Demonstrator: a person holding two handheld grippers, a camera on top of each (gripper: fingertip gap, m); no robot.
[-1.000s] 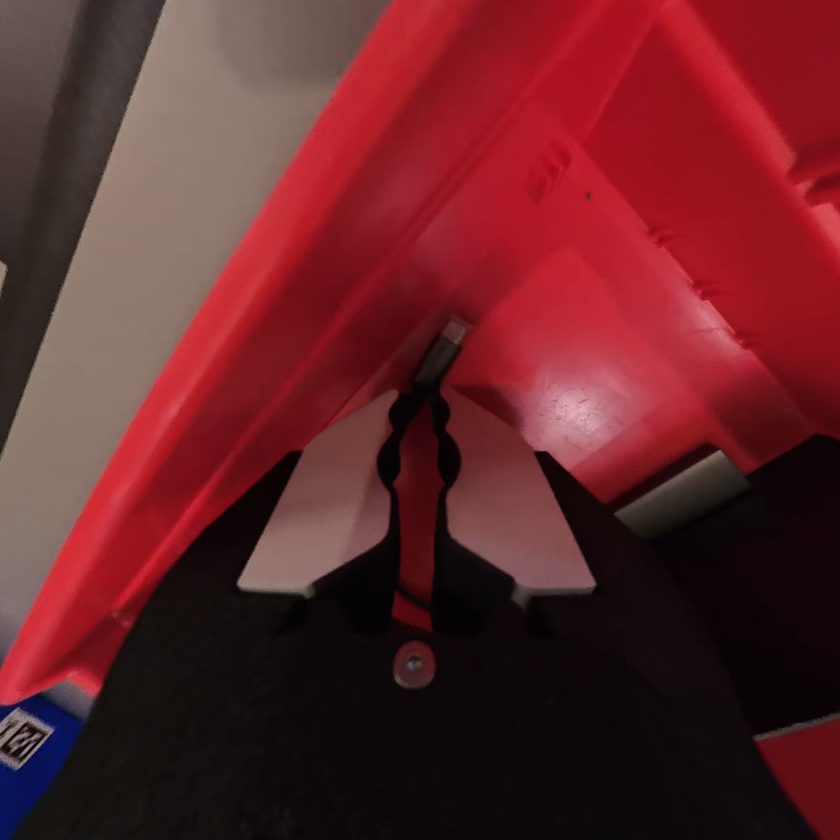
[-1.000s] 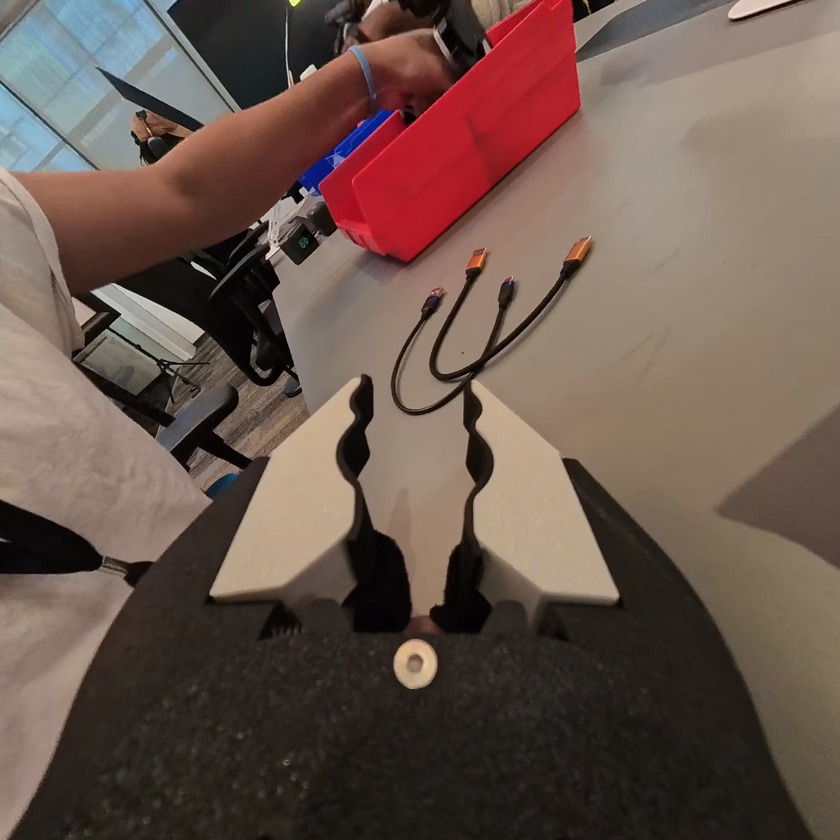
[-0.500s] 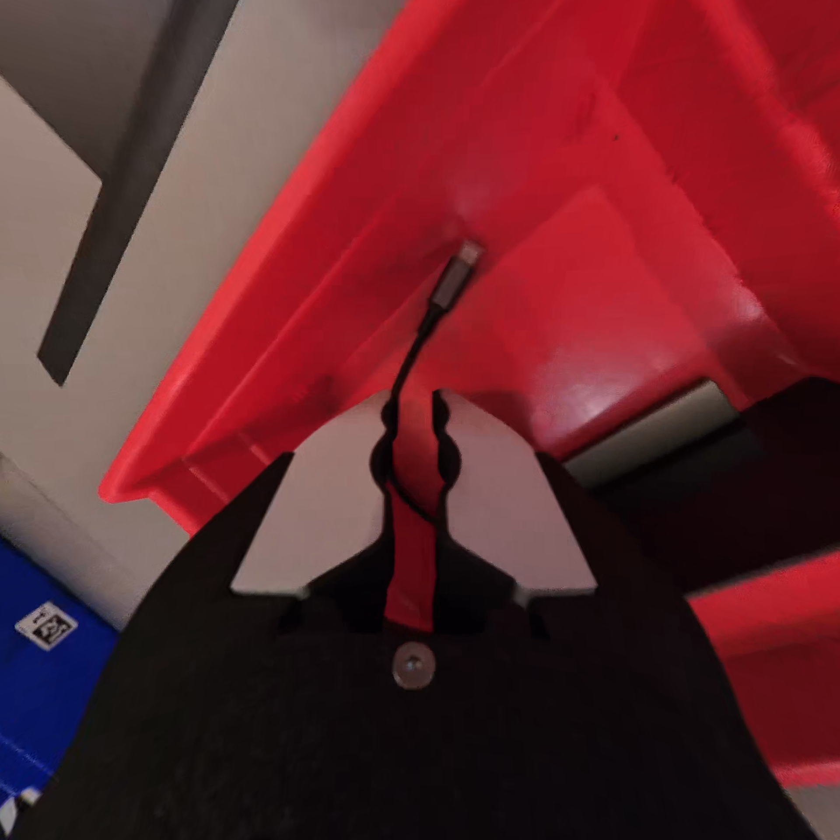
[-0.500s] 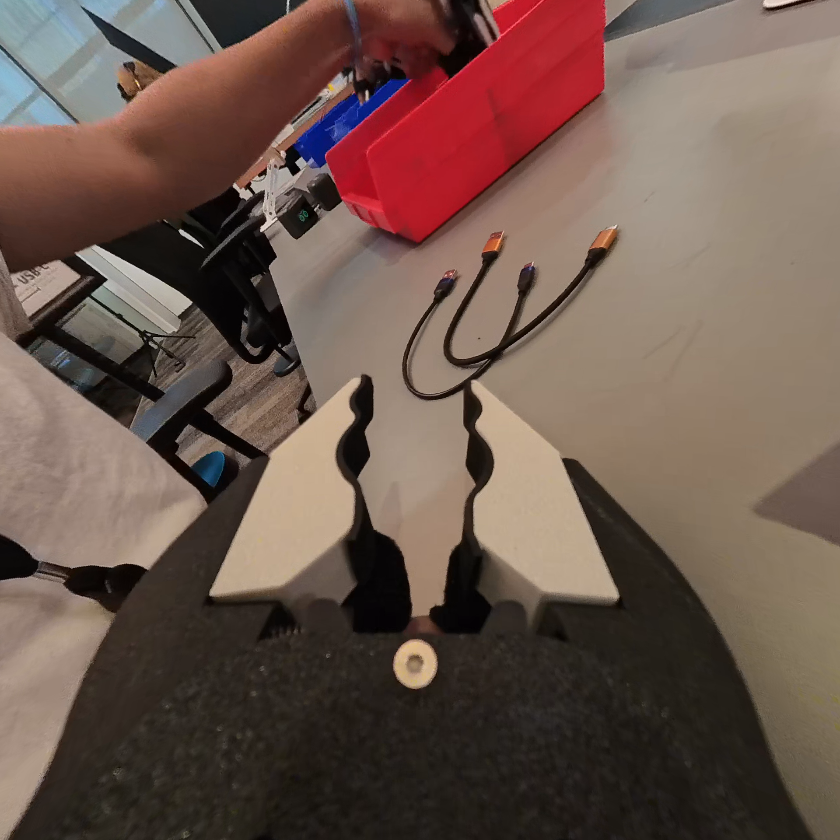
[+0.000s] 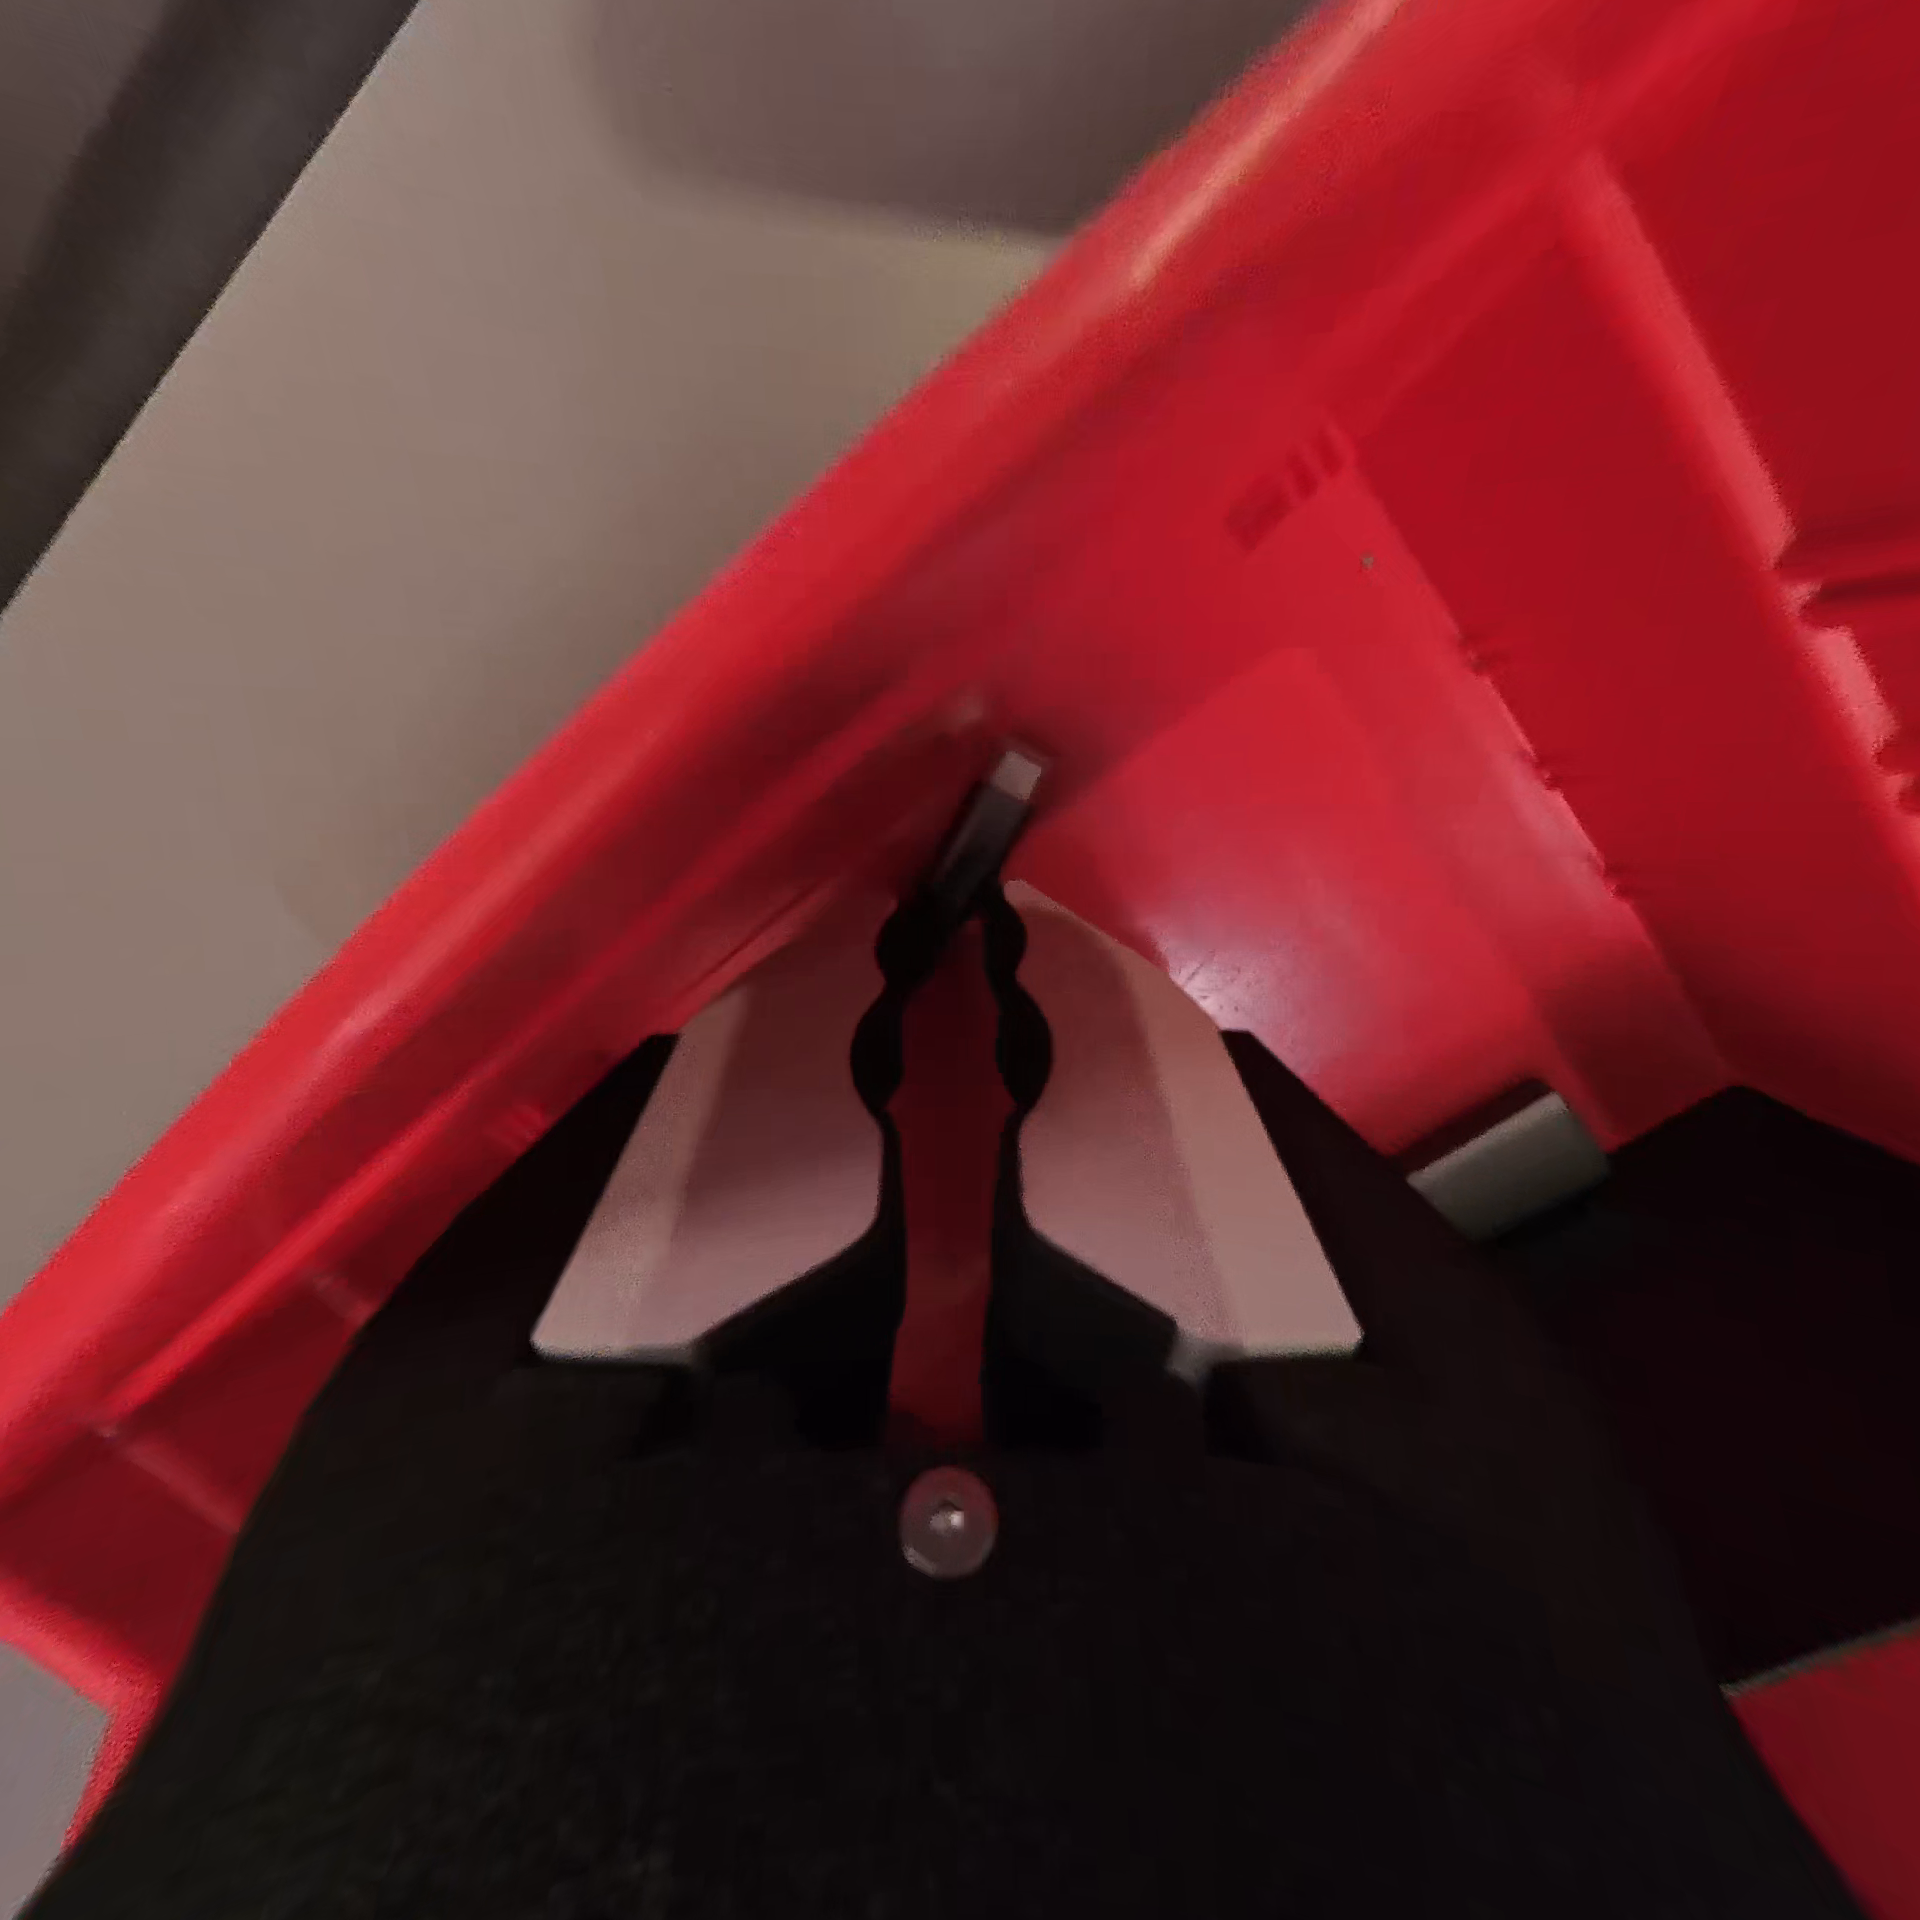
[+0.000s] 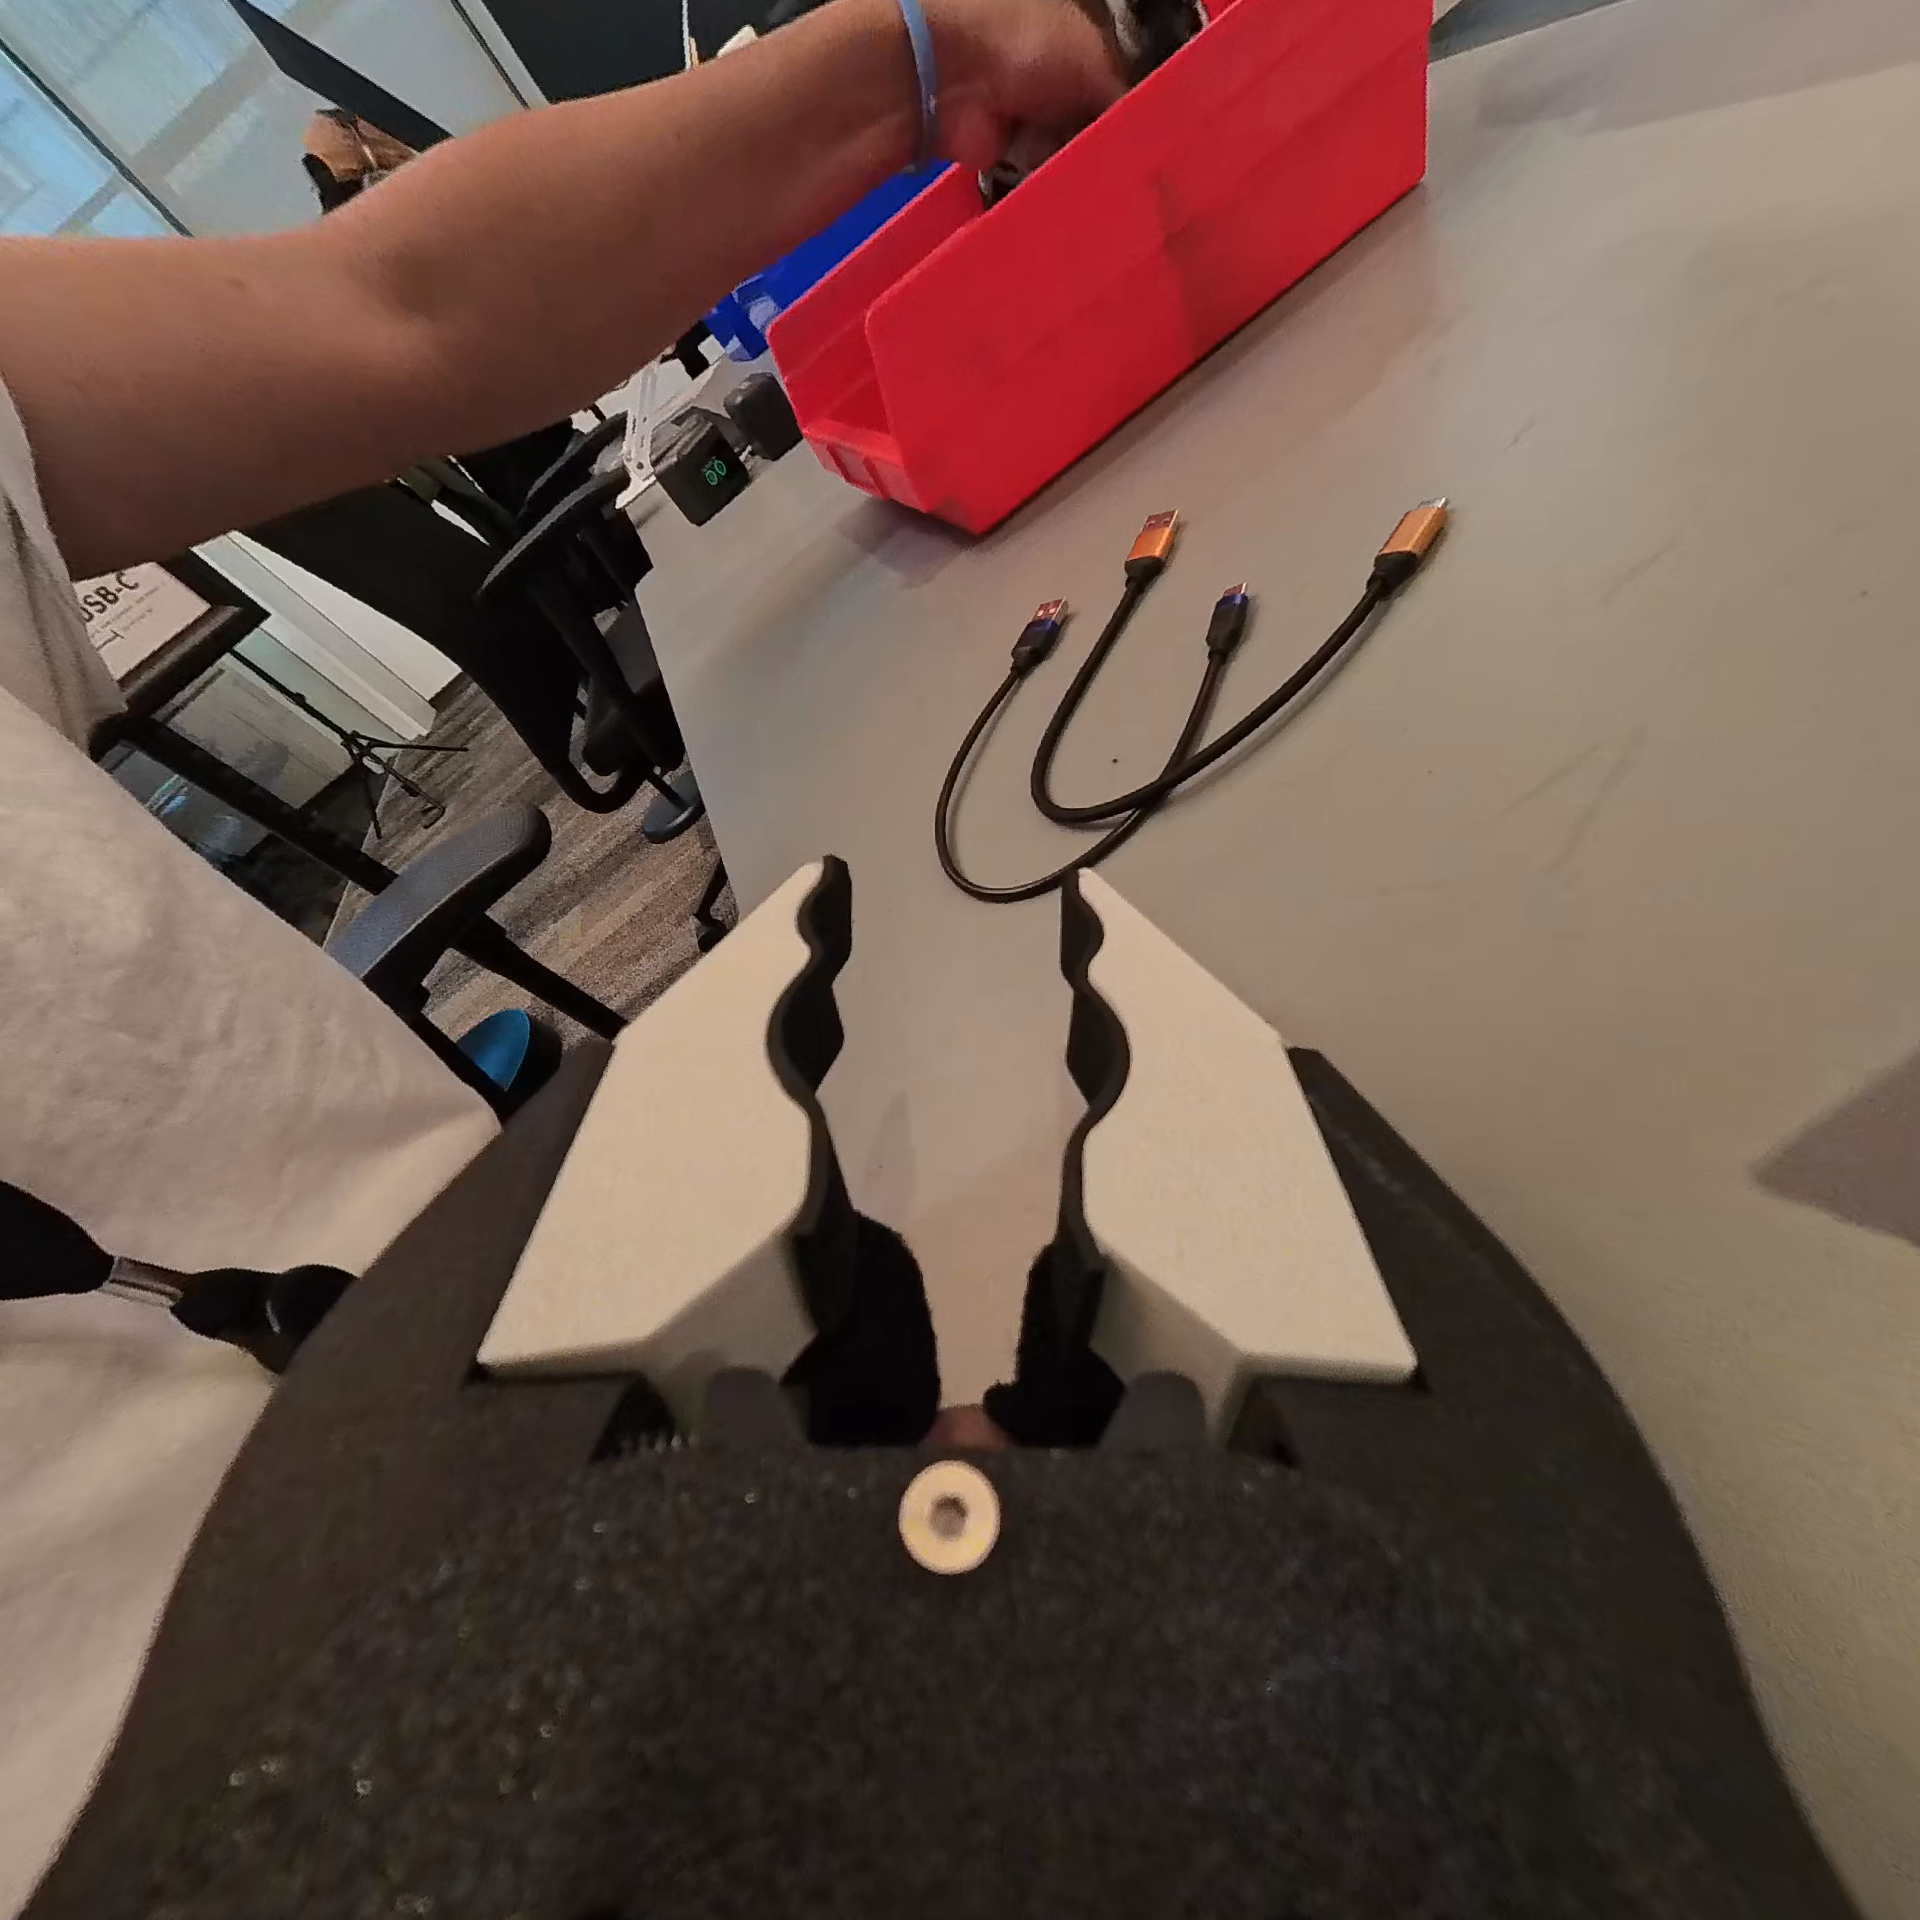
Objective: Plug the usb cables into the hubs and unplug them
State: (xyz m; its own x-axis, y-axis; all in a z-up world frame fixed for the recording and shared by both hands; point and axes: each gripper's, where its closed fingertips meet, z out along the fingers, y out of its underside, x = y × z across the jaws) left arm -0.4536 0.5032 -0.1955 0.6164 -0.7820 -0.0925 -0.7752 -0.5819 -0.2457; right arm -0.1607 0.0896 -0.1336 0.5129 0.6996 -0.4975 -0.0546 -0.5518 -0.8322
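1. Since half a second ago the left gripper (image 5: pixel 961 914) has dropped back down into the red bin (image 5: pixel 1351 436); the grey connector (image 5: pixel 987 831), then well ahead of the tips on a slack lead, now sits right at the fingertips, against the bin's inner wall.
2. Left gripper: fingertips nearly together at the connector's rear end, apparently pinching it; contact is blurred and the lead behind is hidden.
3. Grey block (image 5: pixel 1507 1174) at the bin floor, right of the fingers, half cut off by the gripper body; can't tell if it is a hub.
4. Right gripper (image 6: pixel 951 883) spread wide, nothing between the fingers, hovering over the grey table (image 6: pixel 1558 935).
5. Two short black cables (image 6: pixel 1101 800) lie looped on the table just past the right fingertips, one with orange plugs (image 6: pixel 1408 540), one with dark blue plugs (image 6: pixel 1044 623), crossing each other.
6. Right wrist view: person's arm (image 6: pixel 468 291) reaches into the bin; the hand and the left gripper are mostly hidden behind the bin wall.
7. Blue bin (image 6: pixel 821 260) behind the red one, mostly hidden.
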